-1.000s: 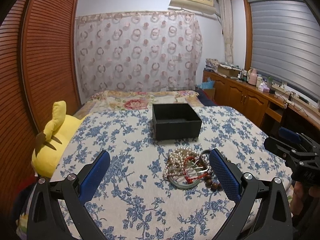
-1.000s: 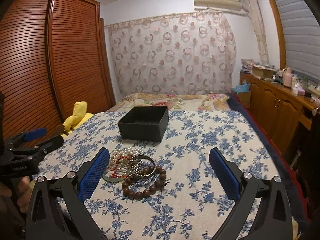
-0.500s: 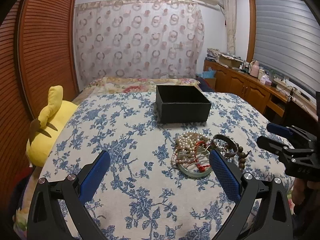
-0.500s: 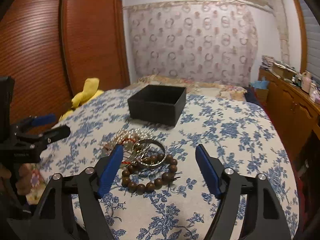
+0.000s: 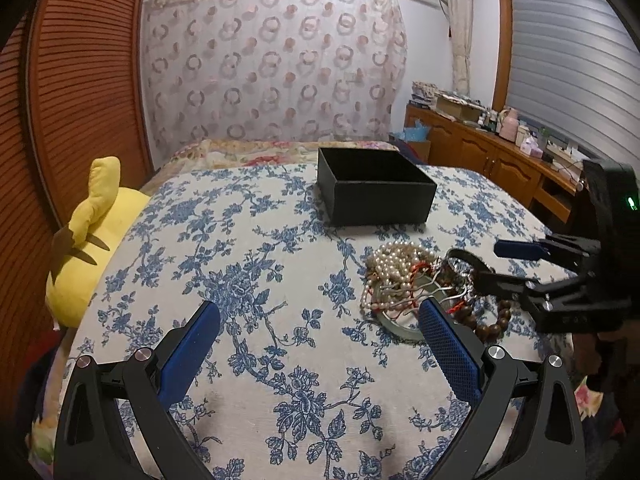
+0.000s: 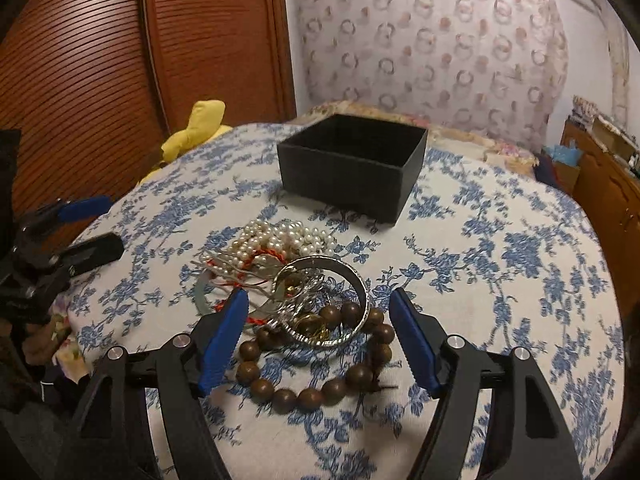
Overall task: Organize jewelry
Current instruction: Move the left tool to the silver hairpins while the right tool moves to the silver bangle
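A heap of jewelry lies on the blue-flowered bedspread (image 5: 248,240): a pearl necklace (image 6: 280,238), a silver bangle (image 6: 352,276), a brown wooden bead bracelet (image 6: 304,396) and a pale green bangle (image 5: 396,322) tangled with red cord. Behind the heap stands an open black box (image 6: 348,172). My right gripper (image 6: 318,296) hangs low over the heap, jaws partly narrowed. Its blue pads flank the silver bangle and the beads without pressing on them. My left gripper (image 5: 318,312) is open over bare bedspread, left of the heap, with nothing between its fingers.
A yellow plush toy (image 5: 92,232) lies at the bed's left edge beside the slatted wooden wardrobe doors (image 5: 80,100). A wooden sideboard (image 5: 480,152) loaded with small items runs along the right wall. A patterned curtain (image 5: 272,64) hangs behind the bed.
Both grippers have sunk toward the bed. The right one has narrowed its jaws and swung left over the heap, so the bangle and beads now sit between its fingers.
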`<control>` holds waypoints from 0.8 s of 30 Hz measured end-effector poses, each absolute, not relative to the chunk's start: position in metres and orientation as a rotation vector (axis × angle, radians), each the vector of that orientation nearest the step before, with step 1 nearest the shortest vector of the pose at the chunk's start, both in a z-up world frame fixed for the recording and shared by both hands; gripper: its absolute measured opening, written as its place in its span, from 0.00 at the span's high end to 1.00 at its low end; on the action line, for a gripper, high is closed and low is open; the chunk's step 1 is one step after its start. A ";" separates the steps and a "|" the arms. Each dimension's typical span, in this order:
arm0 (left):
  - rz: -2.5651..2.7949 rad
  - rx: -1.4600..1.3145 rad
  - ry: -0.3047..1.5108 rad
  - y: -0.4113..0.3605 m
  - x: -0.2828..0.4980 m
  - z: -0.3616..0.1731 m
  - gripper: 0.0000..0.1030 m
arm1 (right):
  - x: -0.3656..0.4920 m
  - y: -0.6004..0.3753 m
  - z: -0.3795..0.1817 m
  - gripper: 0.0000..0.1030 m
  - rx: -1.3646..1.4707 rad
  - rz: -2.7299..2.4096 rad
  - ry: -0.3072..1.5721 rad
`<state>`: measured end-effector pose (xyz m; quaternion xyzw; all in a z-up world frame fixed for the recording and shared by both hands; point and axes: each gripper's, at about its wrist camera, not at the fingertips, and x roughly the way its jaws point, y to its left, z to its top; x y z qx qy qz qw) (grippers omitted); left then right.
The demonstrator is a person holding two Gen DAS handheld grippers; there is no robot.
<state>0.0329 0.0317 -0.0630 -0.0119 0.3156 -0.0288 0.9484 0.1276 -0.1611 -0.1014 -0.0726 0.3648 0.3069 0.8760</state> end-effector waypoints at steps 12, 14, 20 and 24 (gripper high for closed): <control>-0.083 -0.026 0.690 0.030 0.041 -0.075 0.07 | 0.144 -0.151 -0.109 0.41 -0.151 0.647 0.826; -0.088 -0.027 0.698 0.029 0.043 -0.077 0.07 | 0.142 -0.156 -0.106 0.41 -0.146 0.650 0.812; -0.134 -0.015 0.715 0.020 0.051 -0.080 0.07 | 0.136 -0.185 -0.090 0.41 -0.113 0.617 0.764; -0.170 0.013 0.718 0.010 0.056 -0.080 0.07 | 0.133 -0.199 -0.089 0.41 -0.112 0.585 0.751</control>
